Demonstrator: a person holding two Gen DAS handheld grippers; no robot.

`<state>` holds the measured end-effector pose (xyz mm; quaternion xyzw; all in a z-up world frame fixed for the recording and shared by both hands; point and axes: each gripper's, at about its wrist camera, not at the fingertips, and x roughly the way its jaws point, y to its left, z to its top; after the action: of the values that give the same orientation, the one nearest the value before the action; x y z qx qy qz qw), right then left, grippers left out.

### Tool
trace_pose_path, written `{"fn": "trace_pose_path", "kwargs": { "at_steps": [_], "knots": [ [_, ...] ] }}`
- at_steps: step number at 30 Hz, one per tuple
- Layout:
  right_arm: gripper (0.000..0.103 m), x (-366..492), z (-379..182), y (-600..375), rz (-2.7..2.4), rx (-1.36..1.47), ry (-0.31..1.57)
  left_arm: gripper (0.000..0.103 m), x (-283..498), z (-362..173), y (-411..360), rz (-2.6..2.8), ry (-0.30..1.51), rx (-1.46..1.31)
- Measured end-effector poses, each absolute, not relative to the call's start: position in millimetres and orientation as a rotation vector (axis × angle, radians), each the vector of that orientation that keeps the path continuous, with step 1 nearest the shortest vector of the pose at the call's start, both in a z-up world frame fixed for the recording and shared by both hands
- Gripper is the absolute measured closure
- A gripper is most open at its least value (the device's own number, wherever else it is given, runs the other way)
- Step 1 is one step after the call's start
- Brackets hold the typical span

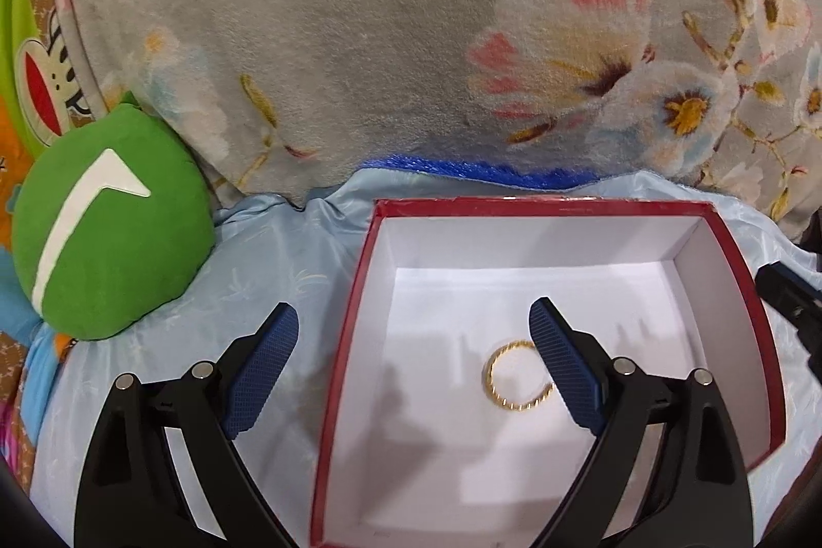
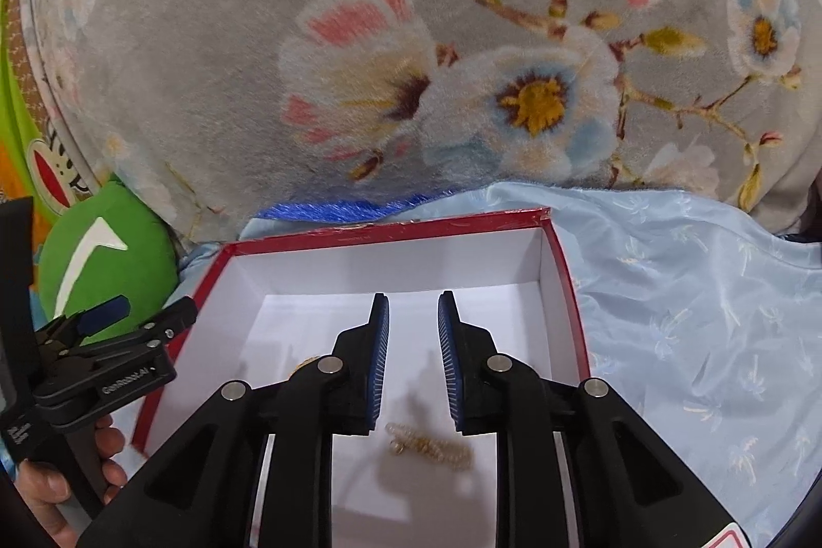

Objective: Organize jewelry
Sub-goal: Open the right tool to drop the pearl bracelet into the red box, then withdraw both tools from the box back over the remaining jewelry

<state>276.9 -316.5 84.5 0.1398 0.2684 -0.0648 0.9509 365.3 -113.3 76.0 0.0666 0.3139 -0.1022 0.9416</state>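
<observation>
A red box (image 1: pixel 359 281) with a white inside lies open on light blue cloth. A twisted gold ring bracelet (image 1: pixel 516 376) lies on its floor. My left gripper (image 1: pixel 413 327) is open wide and empty, its left finger outside the box's left wall, its right finger over the bracelet. In the right wrist view the same box (image 2: pixel 562 260) holds a gold chain piece (image 2: pixel 429 442) lying on the floor below my right gripper (image 2: pixel 413 317). The right gripper is partly open and holds nothing. The left gripper (image 2: pixel 149 314) shows at that view's left edge.
A green round cushion (image 1: pixel 113 219) lies left of the box. A grey flowered plush blanket (image 1: pixel 411 34) rises behind it. Light blue satin cloth (image 2: pixel 693 317) spreads to the right of the box. A blue strip (image 1: pixel 462 168) lies behind the box.
</observation>
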Motion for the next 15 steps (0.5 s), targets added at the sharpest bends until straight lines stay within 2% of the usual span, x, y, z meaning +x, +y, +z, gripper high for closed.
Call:
{"fn": "trace_pose_path", "kwargs": {
  "at_steps": [4, 9, 15],
  "knots": [
    [0.066, 214.4, 99.0, -299.1, -0.113, 0.286, 0.486, 0.014, 321.5, 86.1, -88.7, -0.207, 0.623, 0.134],
    [0.064, 128.3, 82.8, -275.2, -0.096, 0.310, 0.492, 0.014, 258.8, 72.9, -44.6, -0.227, 0.671, 0.098],
    [0.064, 59.8, 35.9, -245.6, -0.069, 0.340, 0.601, 0.014, 193.3, 31.2, -10.2, -0.210, 0.762, 0.099]
  ]
}}
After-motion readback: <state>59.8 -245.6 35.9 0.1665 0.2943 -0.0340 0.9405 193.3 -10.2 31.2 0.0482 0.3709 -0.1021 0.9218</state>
